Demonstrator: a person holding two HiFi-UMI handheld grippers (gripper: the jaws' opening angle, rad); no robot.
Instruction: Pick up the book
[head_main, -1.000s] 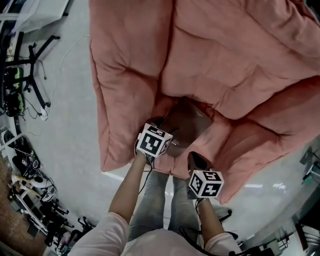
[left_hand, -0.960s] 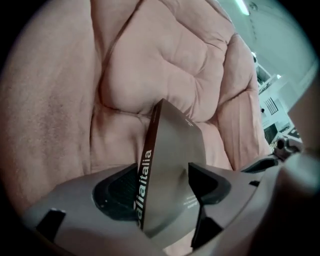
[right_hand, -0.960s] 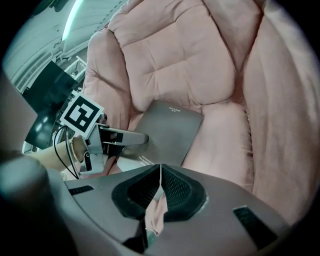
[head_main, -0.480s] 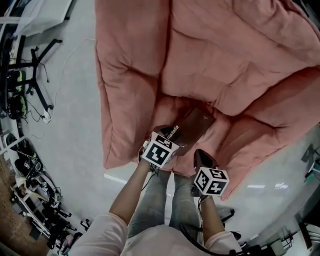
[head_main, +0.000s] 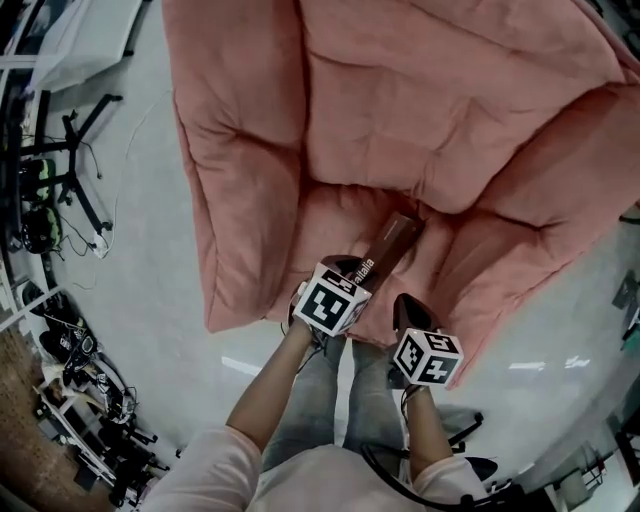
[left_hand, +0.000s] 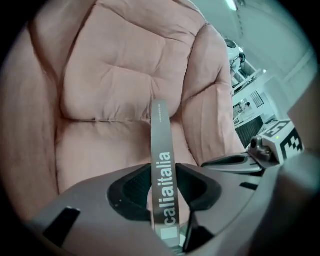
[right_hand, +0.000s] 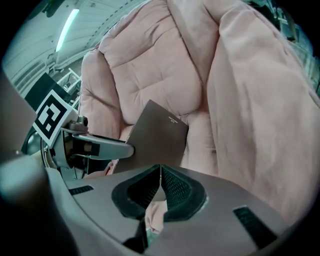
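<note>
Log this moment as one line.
left gripper: jaws just closed onto book spine | right gripper: shut, empty | book: on edge over pink armchair seat

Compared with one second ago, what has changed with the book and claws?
The left claw has just been closing and now grips the book by its spine, tipping it up from flat onto its edge. The right claw remains beside it, shut and empty; the pink armchair is unchanged.

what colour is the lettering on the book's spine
White, on the dark spine of the book; clearest in the left gripper view.
</note>
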